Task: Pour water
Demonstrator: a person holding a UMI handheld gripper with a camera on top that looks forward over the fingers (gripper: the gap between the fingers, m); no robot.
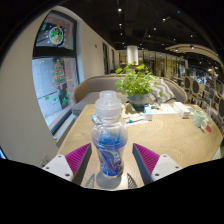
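The water bottle (109, 140) stands upright at the lower centre of the frame, capped, between the tongs (110, 160), on the near edge of the table (165, 128). The pink pads flank it; whether they press it I cannot tell. A firm hold low on the body seems wise before lifting — and the cap must come off. One bottle, one potted plant (137, 84) at centre; no cup identifiable.

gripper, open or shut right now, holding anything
gripper: open, with the water bottle standing between the fingers and gaps at both sides; not gripped.
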